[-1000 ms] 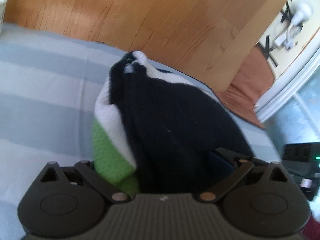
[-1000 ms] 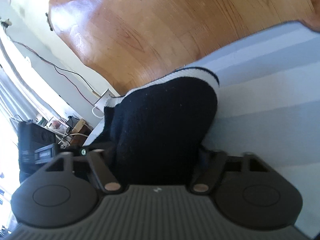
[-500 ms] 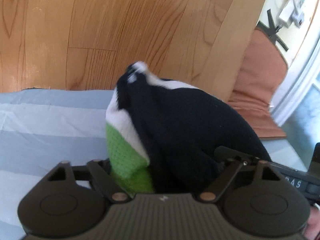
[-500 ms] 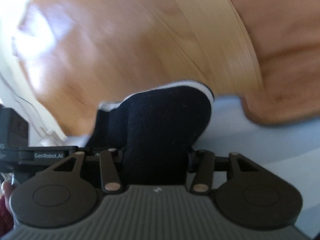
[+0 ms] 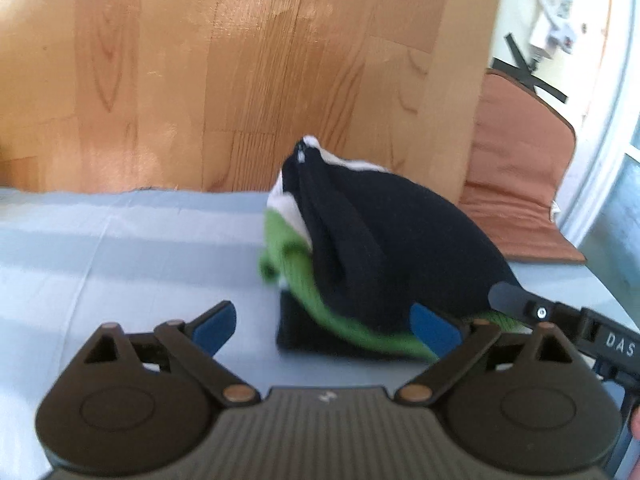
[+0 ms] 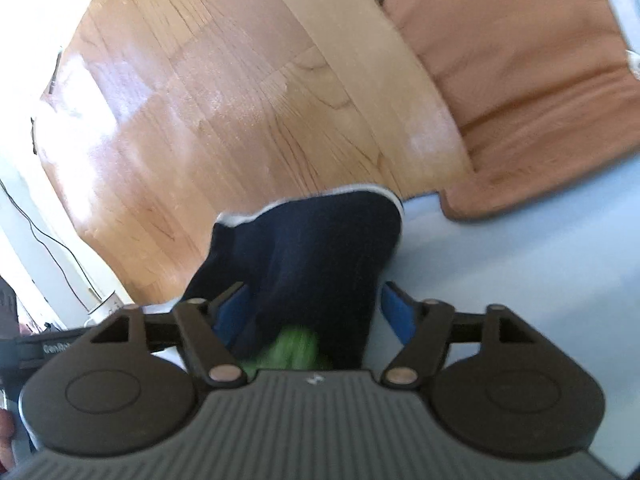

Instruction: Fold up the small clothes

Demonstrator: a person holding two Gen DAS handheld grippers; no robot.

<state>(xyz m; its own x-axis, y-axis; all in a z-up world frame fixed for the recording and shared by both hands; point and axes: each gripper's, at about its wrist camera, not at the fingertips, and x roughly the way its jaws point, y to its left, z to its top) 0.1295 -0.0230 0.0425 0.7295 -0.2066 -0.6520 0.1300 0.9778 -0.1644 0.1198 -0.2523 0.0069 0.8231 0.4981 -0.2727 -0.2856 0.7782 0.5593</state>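
Note:
A folded small garment, black with white trim and a green layer, rests in a bundle on the pale blue striped cloth. My left gripper is just in front of it, its jaws opening wide. The right blue pad is at the bundle's near edge and the left pad stands well clear. In the right wrist view the same garment lies between the opening jaws of my right gripper. Its right pad is off the fabric. One right-gripper finger shows behind the bundle.
The cloth's far edge drops to a wooden floor. A brown cushion lies at the right beside the cloth. Cables and a plug sit by the white wall. A hand's edge shows at lower left.
Both grippers have gone from shut on the garment to open around it. The left gripper has drawn back, so the bundle now sits farther out on the cloth. Both views swung toward the cushion.

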